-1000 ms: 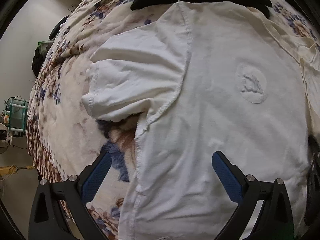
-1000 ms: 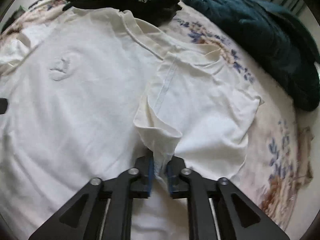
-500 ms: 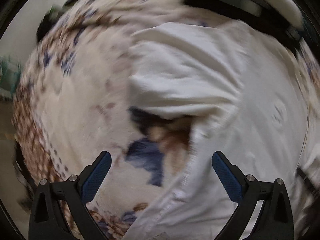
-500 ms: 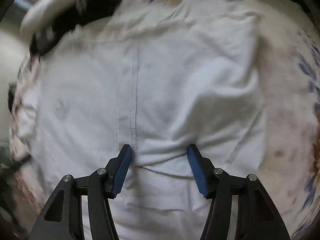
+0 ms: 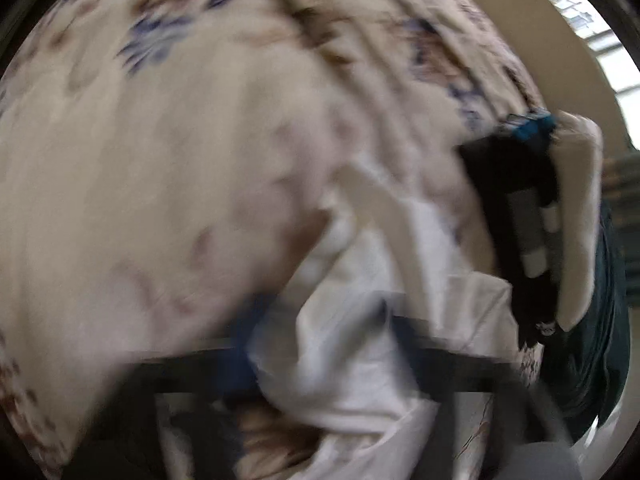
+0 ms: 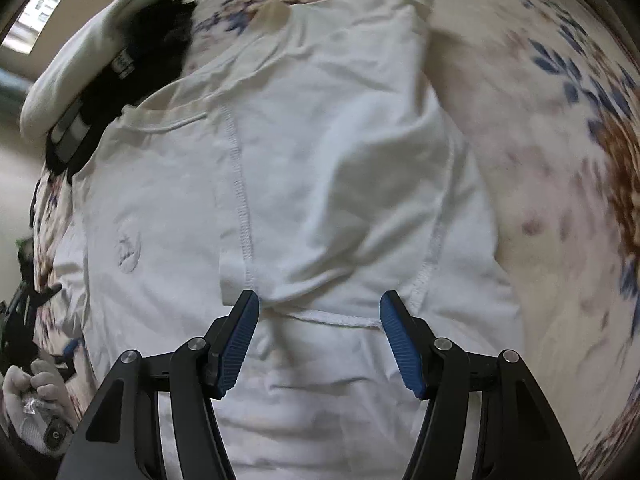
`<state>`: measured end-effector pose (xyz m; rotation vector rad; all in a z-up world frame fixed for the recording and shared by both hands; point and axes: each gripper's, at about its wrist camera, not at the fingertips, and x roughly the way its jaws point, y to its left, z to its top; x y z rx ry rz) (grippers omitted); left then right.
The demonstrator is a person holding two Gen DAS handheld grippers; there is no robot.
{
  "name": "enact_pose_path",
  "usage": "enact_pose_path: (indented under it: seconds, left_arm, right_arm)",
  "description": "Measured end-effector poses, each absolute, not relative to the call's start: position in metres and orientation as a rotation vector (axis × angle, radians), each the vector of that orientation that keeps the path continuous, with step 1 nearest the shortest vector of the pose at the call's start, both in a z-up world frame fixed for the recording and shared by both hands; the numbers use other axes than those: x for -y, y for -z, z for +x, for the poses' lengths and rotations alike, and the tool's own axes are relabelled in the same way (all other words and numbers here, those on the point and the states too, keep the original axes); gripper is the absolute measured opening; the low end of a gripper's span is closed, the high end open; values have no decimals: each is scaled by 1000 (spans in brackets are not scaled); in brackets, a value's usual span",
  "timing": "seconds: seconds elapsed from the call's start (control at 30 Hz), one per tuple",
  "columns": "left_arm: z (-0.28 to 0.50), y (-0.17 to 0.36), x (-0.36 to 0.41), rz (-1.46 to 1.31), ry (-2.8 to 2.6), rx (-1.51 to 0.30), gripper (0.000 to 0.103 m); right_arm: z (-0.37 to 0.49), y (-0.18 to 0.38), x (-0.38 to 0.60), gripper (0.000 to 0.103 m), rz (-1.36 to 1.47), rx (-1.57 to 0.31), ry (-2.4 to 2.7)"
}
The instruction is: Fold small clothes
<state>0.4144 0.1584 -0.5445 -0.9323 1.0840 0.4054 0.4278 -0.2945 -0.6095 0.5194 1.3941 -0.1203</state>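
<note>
A white T-shirt (image 6: pixel 320 160) lies front up on a floral blanket (image 6: pixel 560 160). Its one sleeve (image 6: pixel 360 200) is folded in over the body and lies flat. My right gripper (image 6: pixel 320 320) hovers open just above the sleeve's hem, with nothing pinched. The left wrist view is badly smeared by motion. There my left gripper (image 5: pixel 320 344) shows as dark and blue streaks, closed in on a bunch of the white T-shirt (image 5: pixel 340 320). A gloved hand (image 6: pixel 32 392) shows at the shirt's far side in the right wrist view.
A stack of folded dark and white clothes (image 6: pixel 132 52) sits beyond the shirt's collar, also visible as the stack (image 5: pixel 516 200) in the left view. A dark teal garment (image 5: pixel 592 340) lies beside it. The floral blanket (image 5: pixel 160 160) spreads around the shirt.
My right gripper let go of the sleeve fold and opened; the sleeve now rests flat on the shirt. My left gripper swung sideways, rolled, and closed from wide open onto white cloth.
</note>
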Motion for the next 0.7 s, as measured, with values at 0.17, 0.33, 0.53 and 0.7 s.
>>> enact_pose_path:
  seconds: [0.17,0.33,0.53,0.7]
  left_arm:
    - [433,495,-110,-609,-294,-980,4]
    - [431,462,-9,-237,-45,-923,4]
    - [419,507,98,-24,246,-1137,9]
    - [403,512,88,-137,271,-1251,53]
  right_arm:
    - [416,604,312,66,566,-1374,157]
    - [400,595,339,66,608,-1361,173]
    - [390,585,353,66,604,-1371,185]
    - [385,565,356,66,609,-1342,149]
